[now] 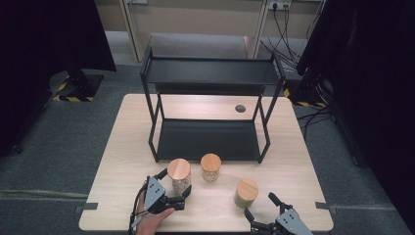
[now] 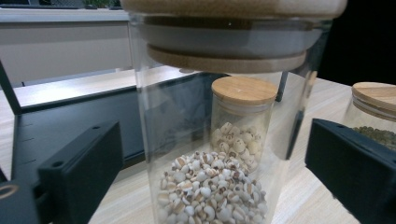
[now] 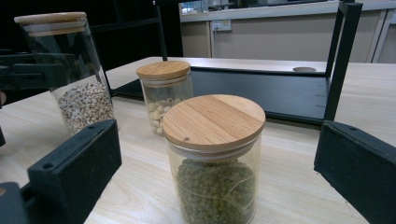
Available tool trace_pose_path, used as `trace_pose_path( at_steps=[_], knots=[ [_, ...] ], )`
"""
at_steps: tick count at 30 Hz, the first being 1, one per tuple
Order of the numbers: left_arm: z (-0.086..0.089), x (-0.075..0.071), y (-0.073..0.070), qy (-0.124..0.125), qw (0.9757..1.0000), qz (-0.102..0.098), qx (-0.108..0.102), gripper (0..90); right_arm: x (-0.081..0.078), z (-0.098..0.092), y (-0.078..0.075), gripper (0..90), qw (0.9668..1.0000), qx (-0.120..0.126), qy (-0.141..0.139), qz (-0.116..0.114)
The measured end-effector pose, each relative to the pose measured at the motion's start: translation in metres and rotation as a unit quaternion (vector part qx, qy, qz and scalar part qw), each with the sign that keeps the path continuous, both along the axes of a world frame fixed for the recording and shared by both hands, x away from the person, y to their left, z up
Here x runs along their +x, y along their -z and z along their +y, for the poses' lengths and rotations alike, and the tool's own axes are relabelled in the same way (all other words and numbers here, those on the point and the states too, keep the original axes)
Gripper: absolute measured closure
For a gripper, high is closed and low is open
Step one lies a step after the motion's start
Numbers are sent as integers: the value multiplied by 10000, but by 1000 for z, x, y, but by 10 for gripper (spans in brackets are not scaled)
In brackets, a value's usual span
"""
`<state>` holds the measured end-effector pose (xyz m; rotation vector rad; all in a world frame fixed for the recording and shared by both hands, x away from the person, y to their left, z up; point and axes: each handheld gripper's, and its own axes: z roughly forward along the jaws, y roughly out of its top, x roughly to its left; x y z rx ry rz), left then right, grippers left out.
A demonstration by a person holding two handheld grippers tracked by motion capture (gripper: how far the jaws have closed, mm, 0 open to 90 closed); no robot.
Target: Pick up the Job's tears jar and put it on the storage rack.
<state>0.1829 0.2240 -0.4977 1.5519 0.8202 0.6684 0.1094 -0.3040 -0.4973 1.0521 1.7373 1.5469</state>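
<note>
A tall glass jar (image 1: 179,176) with a wooden lid, part filled with pale grains, stands near the table's front left. My left gripper (image 1: 174,183) straddles it; in the left gripper view the jar (image 2: 210,140) sits between the jaws (image 2: 215,154) with a thin gap at each side. A short jar of pale beans (image 1: 211,167) stands just beyond it. My right gripper (image 1: 259,205) is open at the front right, and a wooden-lidded jar of green beans (image 3: 215,158) stands just ahead of its fingertips, untouched.
A black two-tier metal rack (image 1: 210,139) stands on the wooden table (image 1: 127,147) behind the jars, both shelves bare. A round cable hole (image 1: 240,108) lies in the tabletop behind it. Dark screens flank the table, and cables trail at the back right.
</note>
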Motion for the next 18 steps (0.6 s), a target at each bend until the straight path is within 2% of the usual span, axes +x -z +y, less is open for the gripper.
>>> trace_pose_path(
  at_steps=[4, 8, 12, 18],
  knots=[
    [-2, 3, -1, 28, 10000, 16, -16, 82, 0, 0, 0, 9, 10000, 7, -8, -5],
    [-4, 6, -4, 54, 10000, 30, 60, 146, 0, 0, 0, 10, 10000, 10, -20, 2],
    [-6, 7, -4, 2, 9999, 4, 132, 248, 0, 0, 0, 11, 10000, 19, -21, 0],
    [-8, 5, -6, -61, 9999, 21, 154, 251, 0, 0, 1, 12, 10000, 26, -32, -14]
  ],
)
